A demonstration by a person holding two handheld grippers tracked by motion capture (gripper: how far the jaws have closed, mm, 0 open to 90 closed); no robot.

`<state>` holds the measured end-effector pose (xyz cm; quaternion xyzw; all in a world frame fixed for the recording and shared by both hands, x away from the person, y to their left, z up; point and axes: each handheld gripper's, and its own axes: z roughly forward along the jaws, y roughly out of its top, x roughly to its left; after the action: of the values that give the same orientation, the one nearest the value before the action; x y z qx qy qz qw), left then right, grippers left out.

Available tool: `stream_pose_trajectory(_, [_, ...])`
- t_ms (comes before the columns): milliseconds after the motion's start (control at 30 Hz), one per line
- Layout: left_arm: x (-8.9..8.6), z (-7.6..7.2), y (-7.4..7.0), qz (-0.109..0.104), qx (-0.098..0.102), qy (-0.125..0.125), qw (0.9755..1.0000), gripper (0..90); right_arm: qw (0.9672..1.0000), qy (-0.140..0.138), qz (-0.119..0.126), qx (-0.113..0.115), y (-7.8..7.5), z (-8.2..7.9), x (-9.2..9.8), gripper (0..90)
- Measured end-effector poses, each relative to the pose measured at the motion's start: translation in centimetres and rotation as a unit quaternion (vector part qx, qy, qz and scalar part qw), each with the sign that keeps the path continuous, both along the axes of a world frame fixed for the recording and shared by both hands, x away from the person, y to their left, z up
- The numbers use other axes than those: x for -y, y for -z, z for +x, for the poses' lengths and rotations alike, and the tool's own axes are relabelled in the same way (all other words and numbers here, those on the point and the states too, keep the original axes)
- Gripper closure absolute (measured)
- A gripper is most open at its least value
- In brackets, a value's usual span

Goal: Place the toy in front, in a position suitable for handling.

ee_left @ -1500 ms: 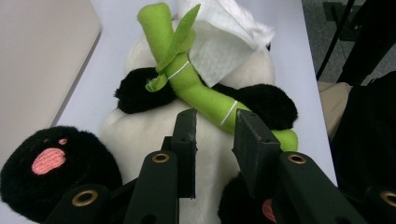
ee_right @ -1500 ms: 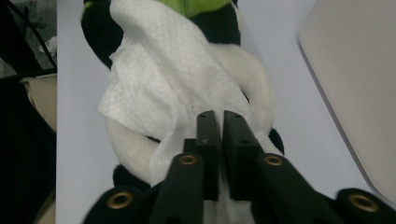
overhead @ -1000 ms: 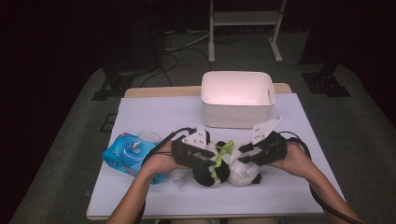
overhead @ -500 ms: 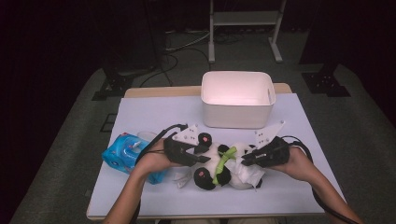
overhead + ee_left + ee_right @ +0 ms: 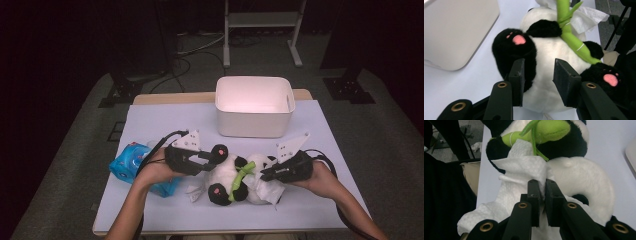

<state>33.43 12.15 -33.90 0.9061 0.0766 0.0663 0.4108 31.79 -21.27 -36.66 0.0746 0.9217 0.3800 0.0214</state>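
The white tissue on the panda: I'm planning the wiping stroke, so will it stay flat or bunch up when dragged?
Likely to bunch. The white tissue already gathers into folds where the right gripper pinches it, so it looks limp. It probably weighs next to nothing. Over the plush panda it may catch on the fur rather than slide, and such a thin sheet could tear if tugged.

- The right tongs have just been closing, and now they pinch a fold of the white tissue draped on the panda plush; a second ago they stood wider.
- The left tongs have just been opening, the panda's body between the pads, its black leg touching one.
- The left hand has slid away from the panda's middle.
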Motion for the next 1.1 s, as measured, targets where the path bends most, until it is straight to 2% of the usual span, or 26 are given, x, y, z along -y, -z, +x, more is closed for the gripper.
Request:
stream_pose_trajectory(367, [-0.1, 0.7, 0.0, 0.0, -0.009, -0.002, 1.0, 52.7, 1.0, -0.006, 0.003, -0.004, 0.1, -0.5, 0.2, 82.7])
stream_pose_trajectory(600, [1.5, 1.2, 0.4, 0.009, -0.017, 0.001, 0.9998, 44.7, 0.9999, -0.011, 0.004, -0.002, 0.2, -0.9, 0.4, 83.5])
stream_pose_trajectory(700, [2.1, 1.3, 0.5, 0.011, -0.015, 0.006, 0.9998, 44.8, 0.9999, -0.011, 0.001, -0.001, 0.1, -1.0, 0.4, 83.8])
stream_pose_trajectory(933, [2.6, 1.3, 0.9, 0.02, -0.031, 0.015, 0.9992, 48.5, 0.9999, -0.008, 0.012, 0.001, -0.4, -0.7, 0.4, 86.4])
stream_pose_trajectory(1100, [2.7, 1.1, 0.9, 0.015, -0.032, 0.019, 0.9992, 52.5, 0.9998, -0.007, 0.02, 0.002, -0.8, -0.6, 0.1, 88.1])
